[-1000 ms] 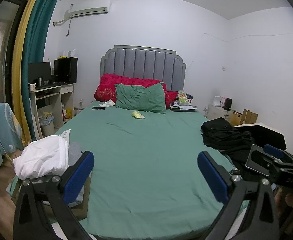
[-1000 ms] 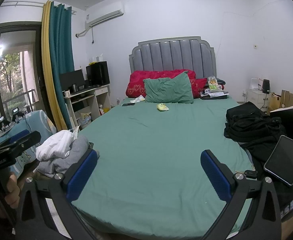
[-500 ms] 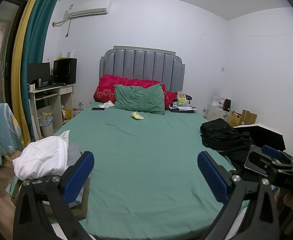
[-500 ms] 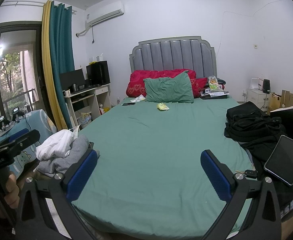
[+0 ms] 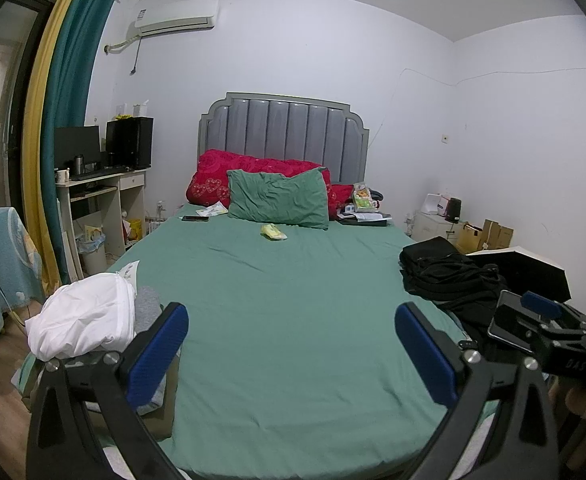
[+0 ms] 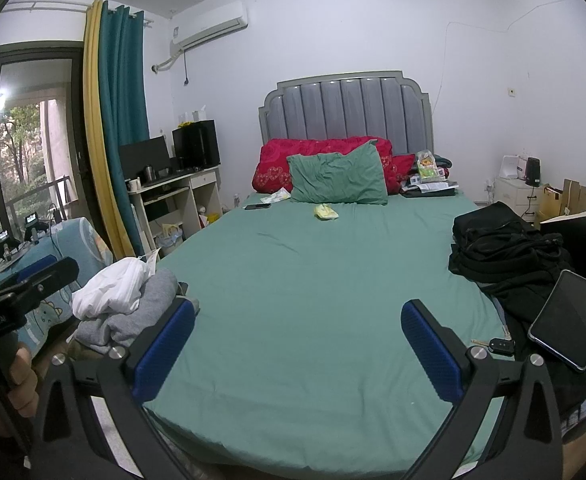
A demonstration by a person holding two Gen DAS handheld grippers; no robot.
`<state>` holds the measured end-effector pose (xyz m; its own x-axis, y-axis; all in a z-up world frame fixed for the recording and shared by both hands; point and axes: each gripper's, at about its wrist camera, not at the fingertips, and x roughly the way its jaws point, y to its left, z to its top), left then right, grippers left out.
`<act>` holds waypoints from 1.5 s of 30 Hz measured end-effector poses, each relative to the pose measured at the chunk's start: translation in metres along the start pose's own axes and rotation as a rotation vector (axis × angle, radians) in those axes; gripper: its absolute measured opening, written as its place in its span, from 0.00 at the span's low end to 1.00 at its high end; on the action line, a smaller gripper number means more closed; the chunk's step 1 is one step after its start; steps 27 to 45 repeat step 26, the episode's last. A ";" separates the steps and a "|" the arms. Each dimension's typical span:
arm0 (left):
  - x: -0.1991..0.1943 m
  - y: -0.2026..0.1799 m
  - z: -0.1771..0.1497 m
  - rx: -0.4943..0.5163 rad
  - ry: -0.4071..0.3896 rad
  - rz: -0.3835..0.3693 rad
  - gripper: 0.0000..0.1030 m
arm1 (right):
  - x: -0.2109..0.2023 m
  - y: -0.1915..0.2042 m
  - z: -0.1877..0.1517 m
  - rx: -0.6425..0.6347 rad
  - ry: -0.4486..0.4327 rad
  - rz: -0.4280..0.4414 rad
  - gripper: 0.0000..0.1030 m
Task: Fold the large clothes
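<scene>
Over at the left corner of the bed [image 5: 293,320], a white garment [image 5: 81,320] lies bunched on top of a grey one [image 6: 133,312], both heaped at the mattress edge and partly hanging toward the floor. They look soft and light, the sort of cloth that sags and slides the moment it is lifted, so I would take the white one by a hem or shoulder seam with both claws rather than by the bulging middle, and shake it flat. The left claw [image 5: 291,354] hangs above the foot of the bed with its blue pads wide apart and nothing between them. The right claw [image 6: 299,350] is the same, spread and empty. The middle of the green sheet is bare enough to lay a big garment out. Up near the green pillow [image 5: 279,200] sit a small yellow packet [image 5: 273,232] and a phone [image 5: 195,218], far enough off to matter little. On the right side a pile of black clothing [image 6: 501,252] takes up the edge, with a tablet [image 6: 569,316] resting just beside it and a car key [image 6: 501,346] on the sheet; those crowd that side and could get dragged if cloth sweeps over them.
</scene>
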<state>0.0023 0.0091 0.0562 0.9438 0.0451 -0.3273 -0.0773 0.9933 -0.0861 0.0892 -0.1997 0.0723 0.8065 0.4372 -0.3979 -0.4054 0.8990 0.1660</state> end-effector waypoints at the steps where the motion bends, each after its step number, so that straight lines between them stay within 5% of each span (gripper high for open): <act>1: 0.000 0.000 0.000 -0.001 0.000 -0.001 1.00 | 0.000 0.000 0.000 0.000 0.000 0.001 0.99; 45: 0.000 -0.003 0.005 0.006 0.000 -0.017 1.00 | 0.001 -0.003 0.000 -0.003 0.004 0.000 0.99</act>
